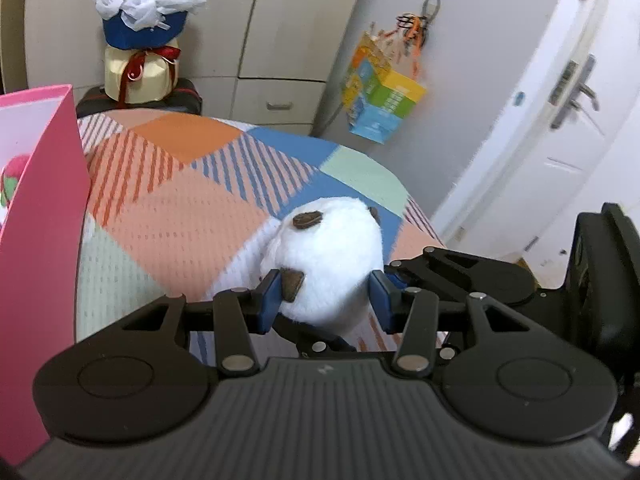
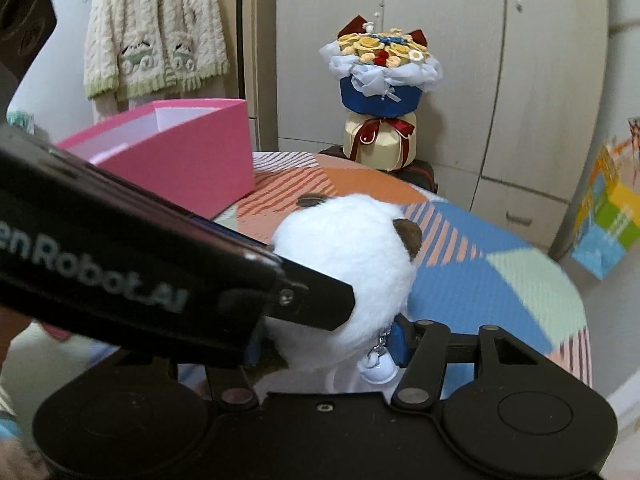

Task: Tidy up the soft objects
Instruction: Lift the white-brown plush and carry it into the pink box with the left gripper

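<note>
- Pink is the tall paper box (image 1: 44,216) at the far left of the left wrist view, standing open on the bed. Something round, red and green (image 1: 12,182) sits inside it.
- A bedspread of orange, blue, green and striped patches (image 1: 192,216) covers the bed beside the box.
- A bunch of yellow flowers in blue and cream wrap (image 1: 142,32) stands upright past the bed, in front of cream cupboard doors (image 1: 296,20).
- The fluffy white round soft toy with small brown patches (image 1: 326,256) is in the middle, up off the bedspread.
- The left gripper (image 1: 326,294) squeezes the toy between its two blue pads, one on each side.
- The right gripper (image 2: 332,346) has the same toy low between its fingers. One blue pad (image 2: 400,344) is right beside the toy's fluff, and the other is hidden behind the left gripper, so I cannot tell if it really grips.
- A colourful paper bag (image 1: 380,92) hangs on the grey wall.
- A white door with a metal handle (image 1: 576,92) is at the far right.
</note>
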Available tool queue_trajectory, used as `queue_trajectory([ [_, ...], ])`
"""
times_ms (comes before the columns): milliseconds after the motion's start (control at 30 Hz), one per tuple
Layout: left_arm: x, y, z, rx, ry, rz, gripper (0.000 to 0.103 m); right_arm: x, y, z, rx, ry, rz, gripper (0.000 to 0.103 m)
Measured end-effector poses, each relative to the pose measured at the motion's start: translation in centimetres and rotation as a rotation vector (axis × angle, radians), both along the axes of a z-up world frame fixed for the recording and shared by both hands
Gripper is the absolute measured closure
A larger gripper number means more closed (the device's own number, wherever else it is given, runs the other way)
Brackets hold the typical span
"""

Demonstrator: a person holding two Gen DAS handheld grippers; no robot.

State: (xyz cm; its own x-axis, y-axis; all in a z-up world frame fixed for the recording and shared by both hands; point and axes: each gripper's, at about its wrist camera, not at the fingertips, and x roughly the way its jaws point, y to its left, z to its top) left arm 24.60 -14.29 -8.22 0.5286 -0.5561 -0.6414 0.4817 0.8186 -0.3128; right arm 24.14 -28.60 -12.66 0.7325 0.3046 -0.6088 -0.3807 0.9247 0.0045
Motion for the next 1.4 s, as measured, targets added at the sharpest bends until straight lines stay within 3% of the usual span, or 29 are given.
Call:
queue_trajectory([
  [167,-2.9,1.2,0.6,-0.023,0.011,-0.058,0.057,-3.4,0.2,0.6,0.072,0.04,-0.053,0.04],
  [333,-6.3,2.4,1.3,0.004,-0.022,-0.119,0.057,-6.9,1.2,1.0,0.141,0.057,-0.116,0.04],
  [533,-10.1,5.1,2.1,-0.013,-0.035,-0.13,0.058,-10.6,2.5,1.5,0.205,0.07,-0.119,0.04],
  [1033,-16.5,13.2,5.5,0.018,-0.102,-0.042,0.061,-16.3,9.8,5.1,0.162,0.053,0.008,0.04],
  [1400,-16.5,19.3,8.9,-0.022,-0.211,0.04,0.061,-15.0,15.3,9.9,0.116,-0.019,0.15,0.04],
])
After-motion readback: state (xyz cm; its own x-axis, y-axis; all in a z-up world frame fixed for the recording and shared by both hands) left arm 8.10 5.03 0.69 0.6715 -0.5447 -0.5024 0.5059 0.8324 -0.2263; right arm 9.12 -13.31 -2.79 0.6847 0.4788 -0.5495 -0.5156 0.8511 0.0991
